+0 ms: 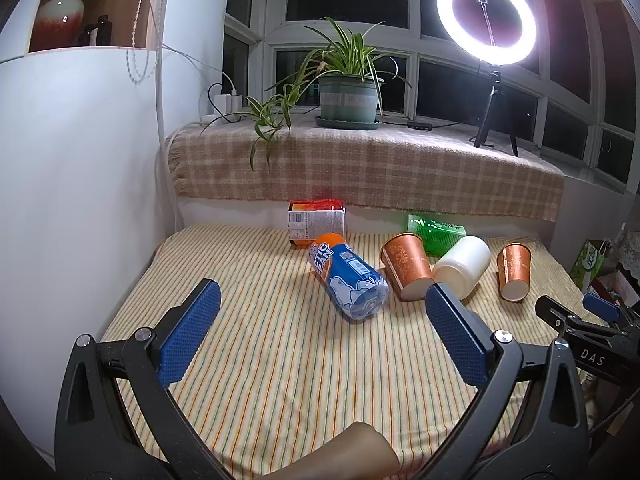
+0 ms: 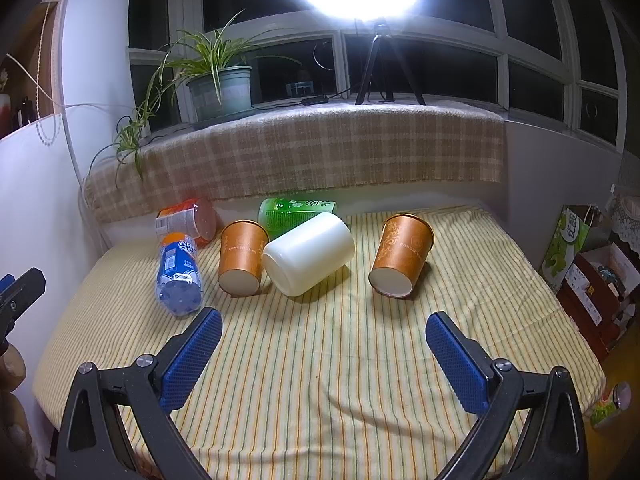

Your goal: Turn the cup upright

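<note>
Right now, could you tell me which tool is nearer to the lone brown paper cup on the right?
Right. The right tool, open, faces the brown paper cup just ahead; the left tool, also open, sits further left, nearer the blue bottle.

— Item one, left gripper (image 1: 323,304): what is it made of?
— Two black plastic arms, each an open triangular frame. Every finger carries a blue pad (image 1: 188,332) with a fine dimpled grid. Round silver screws (image 1: 144,334) sit at the pad mounts, one more on each outer arm.

— Item two, right gripper (image 2: 324,334)?
— The same build: black frames, blue textured pads (image 2: 458,362), silver screw heads (image 2: 503,365). From the left camera, its side shows white letters "DAS" (image 1: 592,357) on black, plus a small screw and a blue pad tip.

— Any skin?
— A bare, light-toned patch (image 1: 352,454) at the lower edge of the left view; which body part cannot be told.
</note>
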A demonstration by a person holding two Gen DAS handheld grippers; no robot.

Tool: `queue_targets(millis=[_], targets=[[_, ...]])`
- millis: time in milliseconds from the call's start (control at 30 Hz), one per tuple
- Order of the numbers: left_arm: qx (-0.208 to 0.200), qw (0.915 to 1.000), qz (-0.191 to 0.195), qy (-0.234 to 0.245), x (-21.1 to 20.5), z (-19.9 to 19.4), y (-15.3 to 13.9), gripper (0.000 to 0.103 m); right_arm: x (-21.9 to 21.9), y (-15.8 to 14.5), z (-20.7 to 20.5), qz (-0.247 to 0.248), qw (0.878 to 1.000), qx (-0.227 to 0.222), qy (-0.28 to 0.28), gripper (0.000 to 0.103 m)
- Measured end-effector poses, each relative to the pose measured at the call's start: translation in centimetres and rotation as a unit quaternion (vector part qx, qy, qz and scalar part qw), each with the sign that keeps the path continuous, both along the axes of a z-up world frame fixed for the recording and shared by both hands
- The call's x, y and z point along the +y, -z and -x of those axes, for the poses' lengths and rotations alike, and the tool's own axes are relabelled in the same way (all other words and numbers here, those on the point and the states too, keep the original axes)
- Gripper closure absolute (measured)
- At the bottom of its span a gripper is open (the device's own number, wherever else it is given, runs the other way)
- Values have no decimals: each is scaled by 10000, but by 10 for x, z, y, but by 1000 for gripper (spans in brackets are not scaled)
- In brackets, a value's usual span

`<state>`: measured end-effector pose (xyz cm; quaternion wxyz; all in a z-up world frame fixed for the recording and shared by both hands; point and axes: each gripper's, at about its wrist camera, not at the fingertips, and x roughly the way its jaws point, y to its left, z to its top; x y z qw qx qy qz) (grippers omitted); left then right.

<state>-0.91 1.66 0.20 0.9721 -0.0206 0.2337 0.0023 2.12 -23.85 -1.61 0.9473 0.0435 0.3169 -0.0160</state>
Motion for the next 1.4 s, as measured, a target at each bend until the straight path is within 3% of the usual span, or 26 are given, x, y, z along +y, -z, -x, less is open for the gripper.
queue_targets(millis=[1400], targets=[[31,10000,71,-62,3,1,4,0,2,5,-4,-212,9996,179,-52,0]])
